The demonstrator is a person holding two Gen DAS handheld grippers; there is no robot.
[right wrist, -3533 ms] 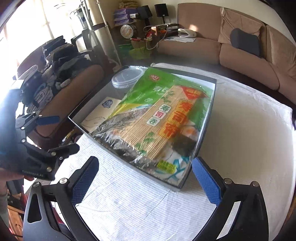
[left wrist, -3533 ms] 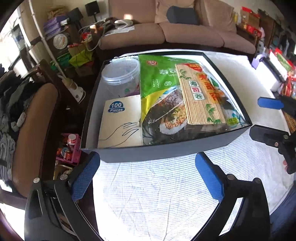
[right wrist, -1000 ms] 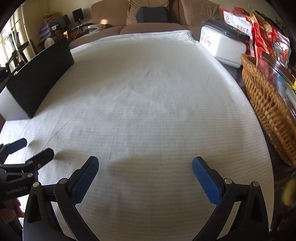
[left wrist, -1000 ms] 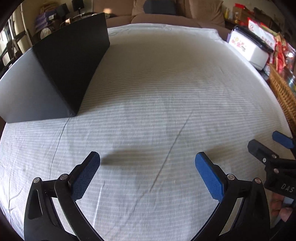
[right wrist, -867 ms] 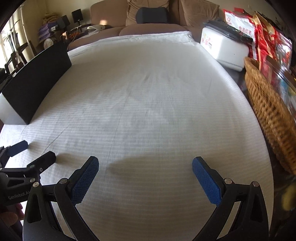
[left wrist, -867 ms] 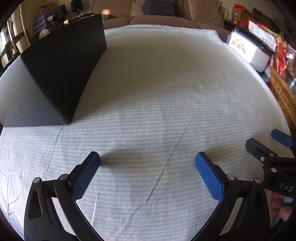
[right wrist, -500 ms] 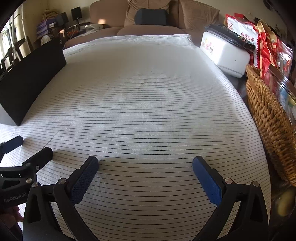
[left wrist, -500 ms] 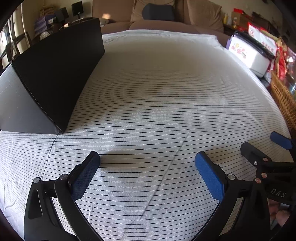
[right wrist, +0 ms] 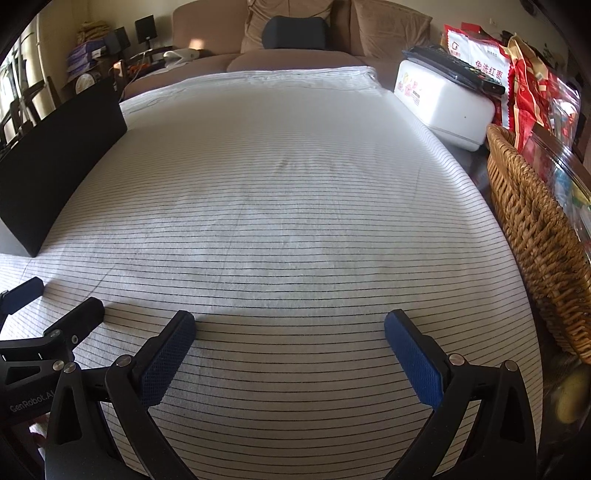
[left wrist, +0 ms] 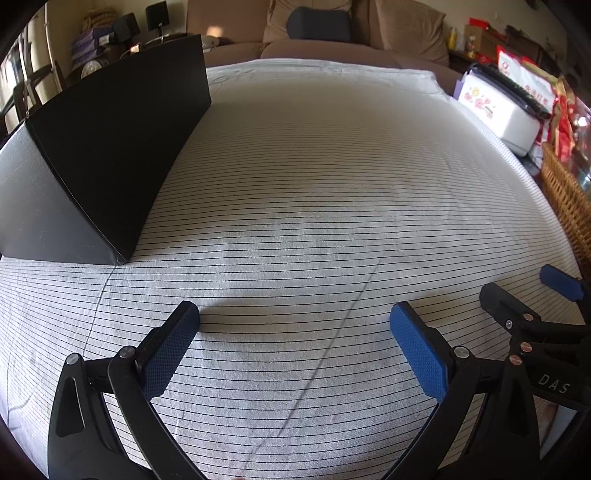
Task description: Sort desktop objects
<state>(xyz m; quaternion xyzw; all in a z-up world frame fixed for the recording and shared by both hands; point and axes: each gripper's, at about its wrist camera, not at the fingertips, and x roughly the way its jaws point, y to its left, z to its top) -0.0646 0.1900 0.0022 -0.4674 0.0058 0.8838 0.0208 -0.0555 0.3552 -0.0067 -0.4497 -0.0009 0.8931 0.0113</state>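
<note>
We see both grippers resting low over a white tablecloth [left wrist: 314,184] with thin dark stripes, side by side and close to its near edge. The left gripper [left wrist: 294,332] has its blue-padded fingers spread wide with only cloth between them, and the right gripper [right wrist: 290,330] stands the same way — wide apart and holding nothing. In the left wrist view the right gripper's black frame and one blue pad show at the right edge, just beside the left one; in the right wrist view the left gripper's fingers [right wrist: 22,293] show at the lower left. The black box [left wrist: 103,155] sits on the cloth at the far left, well apart from both grippers, and from this low angle we see only its outer walls, so we cannot tell what lies inside. Along the right side of the table stand a white container [right wrist: 443,107] with a dark lid, red snack packets [right wrist: 517,85] behind it, and a woven wicker basket [right wrist: 535,229] whose rim runs beside the cloth's edge. Beyond the table a brown sofa [right wrist: 295,22] carries a dark cushion [right wrist: 295,31] — and speakers and clutter fill the far left corner.
</note>
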